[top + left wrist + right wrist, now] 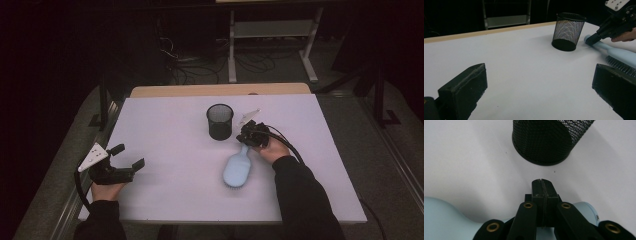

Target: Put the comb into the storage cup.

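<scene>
Hairbrush (237, 169), pale blue, lies flat on the white table (165, 200), right of centre. Its head is toward the person, its handle points away, toward the black mesh cup (220, 121). In the left gripper view the bristles (621, 65) show along the brush's near edge.

Right gripper (245, 138) sits at the far end of the handle, tips down against it. In the right gripper view the two black jaws are pressed flat together with nothing between them, and the blue handle end (586, 211) lies underneath and behind them, with the wider body (441, 220) of the brush off to the lower left. The jaws rest over the handle rather than around it; from the left gripper view the gripper's tip (592, 40) meets the rounded handle end. The person's right hand (272, 148) holds the gripper just beside the brush, cable trailing off to the right.

Mesh cup stands upright just beyond the handle tip, close to the closed jaws but apart from them.

Left gripper (129, 156) is well apart from the brush, near the table's left edge, held in the left hand (106, 189). Its jaws are spread wide, empty, with bare table between them, aimed across toward the cup and brush.
</scene>
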Demonstrator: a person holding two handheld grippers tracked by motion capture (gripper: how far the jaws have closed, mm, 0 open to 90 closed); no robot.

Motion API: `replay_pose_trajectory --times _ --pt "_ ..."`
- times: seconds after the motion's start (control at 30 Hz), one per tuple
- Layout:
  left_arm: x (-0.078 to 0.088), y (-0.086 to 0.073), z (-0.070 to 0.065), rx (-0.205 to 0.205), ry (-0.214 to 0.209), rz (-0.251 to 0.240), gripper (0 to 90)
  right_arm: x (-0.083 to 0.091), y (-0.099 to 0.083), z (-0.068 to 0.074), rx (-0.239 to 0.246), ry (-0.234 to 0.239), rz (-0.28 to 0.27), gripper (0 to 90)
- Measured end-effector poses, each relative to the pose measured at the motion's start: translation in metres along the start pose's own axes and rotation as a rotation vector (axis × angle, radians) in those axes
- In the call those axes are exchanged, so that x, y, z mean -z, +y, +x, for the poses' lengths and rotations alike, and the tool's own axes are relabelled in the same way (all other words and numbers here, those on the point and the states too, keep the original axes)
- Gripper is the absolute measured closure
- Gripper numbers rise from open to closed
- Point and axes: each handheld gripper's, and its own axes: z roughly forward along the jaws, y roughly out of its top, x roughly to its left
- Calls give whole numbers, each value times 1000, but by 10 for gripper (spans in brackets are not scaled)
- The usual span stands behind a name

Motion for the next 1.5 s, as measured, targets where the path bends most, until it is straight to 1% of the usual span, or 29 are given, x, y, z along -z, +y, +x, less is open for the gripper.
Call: replay_pose_trajectory --times 0.23,0.53,0.8,0.9,1.03,1.17,1.37,1.5 --pt "0 0 0 0 0 3 0 4 -5 -4 -11 1 10 878" --pt "-1 0 0 0 -1 3 0 8 -15 -9 -43 1 19 888" --pt "-1 0 0 0 0 4 0 14 -25 -14 -51 -6 39 889" --pt "-1 0 0 0 1 6 0 16 -29 -15 -63 -12 40 889" --pt "-1 0 0 0 1 4 0 19 -34 -17 -68 -19 42 889" --pt "-1 0 -1 1 0 6 0 22 -38 -18 -84 -19 41 889" --pt "-1 0 -1 2 1 7 0 25 -45 -21 -90 -25 47 889" --pt "-1 0 -1 3 0 6 0 28 -49 -21 -103 -27 46 889"
